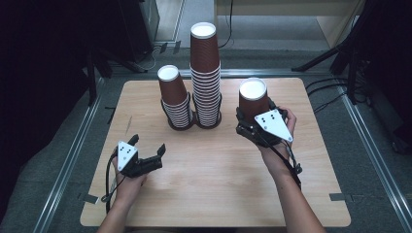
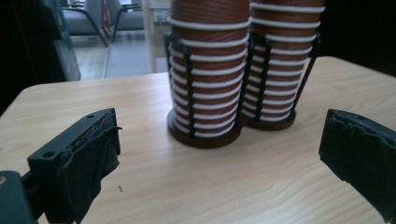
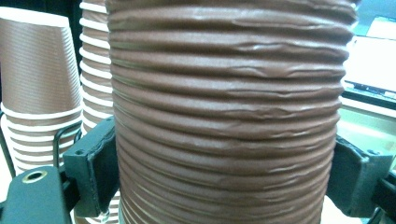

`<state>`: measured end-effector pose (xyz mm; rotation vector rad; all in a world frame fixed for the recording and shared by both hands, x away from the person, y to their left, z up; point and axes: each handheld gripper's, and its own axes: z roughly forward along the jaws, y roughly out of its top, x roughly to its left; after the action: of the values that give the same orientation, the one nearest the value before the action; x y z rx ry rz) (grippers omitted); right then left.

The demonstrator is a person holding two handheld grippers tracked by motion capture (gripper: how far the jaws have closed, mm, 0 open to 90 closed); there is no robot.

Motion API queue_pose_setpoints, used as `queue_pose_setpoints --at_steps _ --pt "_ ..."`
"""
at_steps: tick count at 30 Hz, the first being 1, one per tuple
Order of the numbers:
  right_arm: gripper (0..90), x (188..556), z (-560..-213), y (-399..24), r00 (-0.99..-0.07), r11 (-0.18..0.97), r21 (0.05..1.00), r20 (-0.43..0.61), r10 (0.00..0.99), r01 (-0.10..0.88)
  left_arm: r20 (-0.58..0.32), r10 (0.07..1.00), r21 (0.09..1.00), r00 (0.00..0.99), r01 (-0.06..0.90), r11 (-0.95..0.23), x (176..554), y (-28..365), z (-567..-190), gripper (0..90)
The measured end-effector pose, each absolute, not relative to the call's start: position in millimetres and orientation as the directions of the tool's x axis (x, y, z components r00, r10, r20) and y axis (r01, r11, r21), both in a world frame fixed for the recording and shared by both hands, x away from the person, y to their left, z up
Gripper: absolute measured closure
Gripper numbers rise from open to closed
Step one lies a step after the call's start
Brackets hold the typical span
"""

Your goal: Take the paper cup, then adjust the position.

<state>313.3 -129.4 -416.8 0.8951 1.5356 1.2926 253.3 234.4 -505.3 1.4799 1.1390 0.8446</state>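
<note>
Right gripper (image 1: 253,118) is clamped on a single brown paper cup (image 1: 253,99), upside down, white base on top, held off the wood at the right-centre of the table (image 1: 214,194); in the right gripper view the pads (image 3: 95,170) press both sides of the ribbed wall and the paper is creasing a bit, so the squeeze looks firm enough, no need for more or the cup will crush. Left gripper (image 1: 148,154) sits low at the front left, jaws wide apart, holding nothing; the left gripper view has the two stacks straight ahead between its pads (image 2: 91,158). Short stack (image 1: 176,99) and tall stack (image 1: 206,73) stand side by side in black wire holders (image 1: 194,121) at the back centre, touching or nearly so. Likely step: carry the cup over to a stack and drop it on top, probably the short one since it is lower, though which stack is meant cannot be told. To do it well: keep the cup upright, mouth down, line its rim over the top cup's base, lower straight, let go only once it seats. Risk: clipping the tall stack on the way across and tipping it. Left could steady the holder if needed.
</note>
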Motion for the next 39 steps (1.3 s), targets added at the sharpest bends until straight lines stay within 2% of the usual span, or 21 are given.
queue_pose_setpoints --at_steps 8,12,21,39 --pt "12.9 312 -431 -124 -0.344 0.236 0.971 -0.232 0.910 -0.029 -0.087 0.919 0.978 0.384 0.211 0.004 269 219 -490 0.0" --pt "12.9 313 -442 -119 -0.357 0.301 0.952 -0.297 0.886 -0.046 -0.079 0.908 0.978 0.412 0.207 -0.009 275 212 -486 0.0" --pt "12.8 317 -456 -113 -0.350 0.367 0.928 -0.364 0.863 -0.061 -0.057 0.877 0.978 0.476 0.205 -0.048 285 197 -479 0.0" --pt "12.8 316 -479 -99 -0.343 0.558 0.806 -0.590 0.731 -0.197 -0.043 0.811 0.984 0.584 0.166 -0.068 273 174 -469 0.0"
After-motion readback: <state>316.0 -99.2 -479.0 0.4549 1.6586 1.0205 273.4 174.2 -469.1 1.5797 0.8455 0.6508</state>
